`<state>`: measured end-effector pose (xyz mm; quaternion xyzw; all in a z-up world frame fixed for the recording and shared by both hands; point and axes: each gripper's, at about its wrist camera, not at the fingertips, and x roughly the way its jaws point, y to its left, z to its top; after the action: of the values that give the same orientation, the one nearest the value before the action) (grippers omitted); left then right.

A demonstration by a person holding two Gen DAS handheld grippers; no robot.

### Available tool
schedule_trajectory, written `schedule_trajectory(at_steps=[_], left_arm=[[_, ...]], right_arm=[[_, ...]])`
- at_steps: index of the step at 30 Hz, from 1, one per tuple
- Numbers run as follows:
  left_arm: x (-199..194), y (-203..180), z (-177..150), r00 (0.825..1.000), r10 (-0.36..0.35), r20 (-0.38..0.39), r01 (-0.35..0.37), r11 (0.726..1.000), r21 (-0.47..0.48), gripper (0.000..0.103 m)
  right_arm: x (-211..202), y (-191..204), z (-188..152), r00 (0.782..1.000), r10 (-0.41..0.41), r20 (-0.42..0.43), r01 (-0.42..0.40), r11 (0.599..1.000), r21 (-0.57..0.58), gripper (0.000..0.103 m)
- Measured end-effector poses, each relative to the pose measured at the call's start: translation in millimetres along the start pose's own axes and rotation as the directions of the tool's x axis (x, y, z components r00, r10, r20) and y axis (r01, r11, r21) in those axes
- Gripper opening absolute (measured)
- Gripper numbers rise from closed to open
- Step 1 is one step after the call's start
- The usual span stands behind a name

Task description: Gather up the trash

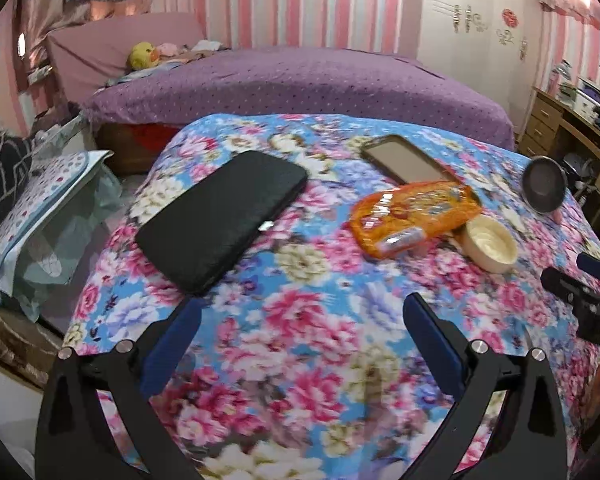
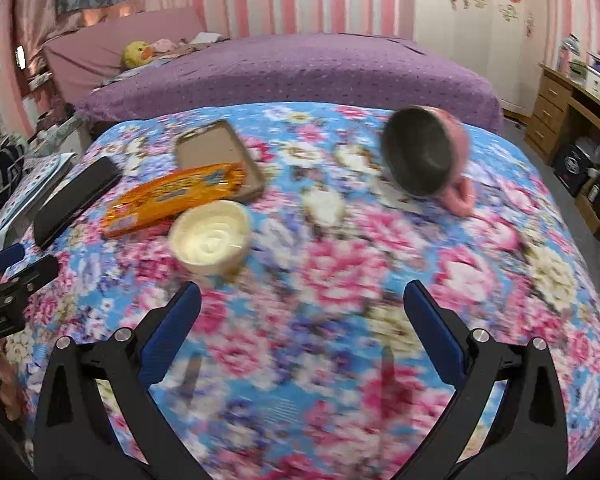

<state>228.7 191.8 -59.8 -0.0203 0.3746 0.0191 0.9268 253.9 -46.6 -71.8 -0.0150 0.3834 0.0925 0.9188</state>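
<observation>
Both grippers hover over the floral cloth (image 1: 300, 280) with nothing between their fingers; the left gripper (image 1: 302, 332) has its jaws wide apart, and so has the right gripper (image 2: 302, 320).

The trash, by my reading, is the orange wrapper (image 1: 414, 216) and perhaps the cream cup (image 1: 490, 244); both lie right of centre on the cloth, the wrapper's far end overlapping the tan phone case (image 1: 408, 160), the cup just beside the wrapper's right end.

Going left to right: a bin lined with a thin bag (image 1: 60, 232) stands off the table's left edge, likely the destination; the black phone (image 1: 224, 216) is flat, matte and rigid, best left alone; the wrapper is crinkled glossy film, light and limp, so pinch a raised fold near its free near end and lift clear, to avoid dragging the case; the cup is round, smooth-walled, open at the top, best taken by its rim; the dark bowl (image 1: 544, 190), pink outside in the right view, tilts on its side at the far right.
</observation>
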Motion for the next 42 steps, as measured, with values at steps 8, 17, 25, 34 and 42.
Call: schedule_trajectory(at_steps=[8, 17, 25, 34, 42], left_arm=[[2.6, 27.1, 0.8, 0.997, 0.076, 0.000, -0.076, 0.996, -0.055, 0.098], [9.5, 14.0, 13.3, 0.998, 0.066, 0.006, -0.065, 0.996, -0.064, 0.098], [31.6, -37.2, 29.4, 0.998, 0.057, -0.008, -0.057, 0.998, -0.010, 0.098], [78.9, -70.5, 36.3, 0.987, 0.100, -0.129, -0.099, 0.995, 0.014, 0.094], [72.1, -79.6, 34.6, 0.995, 0.014, -0.103, -0.010, 0.999, 0.037, 0.057]], right_arm=[[32.3, 31.3, 17.6, 0.999, 0.020, -0.039, -0.022, 0.998, -0.066, 0.096], [55.4, 26.7, 29.4, 0.982, 0.162, -0.098, -0.170, 0.982, -0.079, 0.062], [17.2, -50.7, 13.1, 0.997, 0.057, -0.045, -0.061, 0.995, -0.085, 0.062], [-9.6, -115.7, -8.0, 0.999, 0.023, -0.024, -0.023, 1.000, -0.005, 0.062], [-16.0, -119.7, -11.8, 0.999, 0.028, -0.016, -0.028, 1.000, -0.003, 0.062]])
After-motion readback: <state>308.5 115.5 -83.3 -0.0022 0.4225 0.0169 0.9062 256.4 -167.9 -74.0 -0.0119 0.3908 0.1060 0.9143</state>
